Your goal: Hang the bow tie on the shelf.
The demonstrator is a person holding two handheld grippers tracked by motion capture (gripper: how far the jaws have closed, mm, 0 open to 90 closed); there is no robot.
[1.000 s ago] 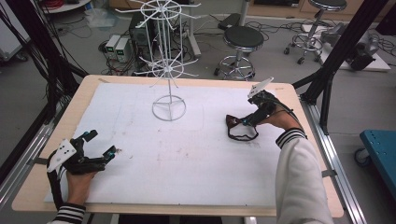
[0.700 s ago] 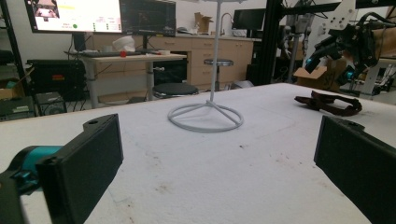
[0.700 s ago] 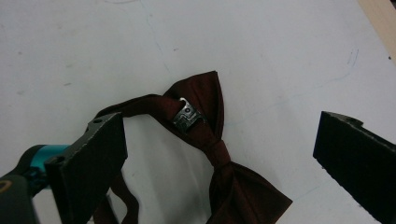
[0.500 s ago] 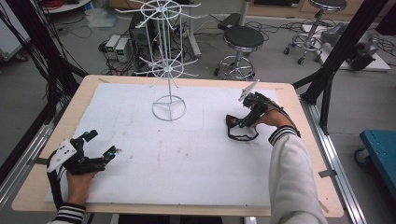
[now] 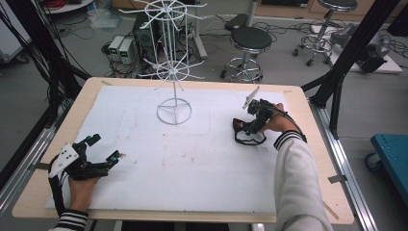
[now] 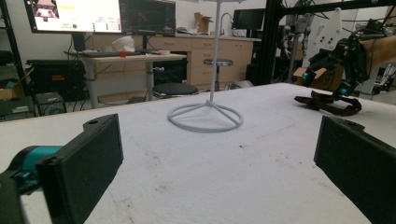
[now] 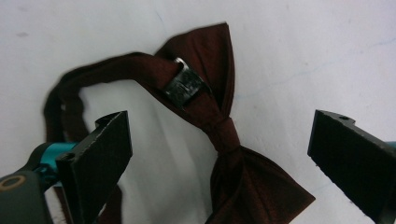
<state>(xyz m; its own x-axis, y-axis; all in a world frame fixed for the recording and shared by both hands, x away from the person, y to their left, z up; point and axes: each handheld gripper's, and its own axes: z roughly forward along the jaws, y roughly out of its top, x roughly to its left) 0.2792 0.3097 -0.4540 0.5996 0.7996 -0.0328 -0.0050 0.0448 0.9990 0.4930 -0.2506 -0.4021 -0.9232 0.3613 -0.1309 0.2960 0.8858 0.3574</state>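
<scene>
A dark brown bow tie (image 5: 237, 125) with a strap and black clasp lies flat on the white table cover at the right. My right gripper (image 5: 249, 130) points down just over it. In the right gripper view the bow tie's knot (image 7: 223, 133) sits between the jaws, which stand wide on either side without touching it; they have just been closing a little. My left gripper (image 5: 107, 147) rests open near the front left, nothing between its jaws (image 6: 219, 163). From the left gripper view, the right gripper (image 6: 325, 83) hovers over the bow tie (image 6: 331, 103) far off.
A white wire rack (image 5: 172, 82) on a ring base stands at the table's back middle, its pole (image 6: 215, 56) rising ahead of the left gripper. Stools, cables and desks lie beyond the table's far edge (image 5: 202, 82).
The right gripper has dropped lower and closer onto the bow tie, with its jaws slightly narrower. The left gripper has stayed where it was.
</scene>
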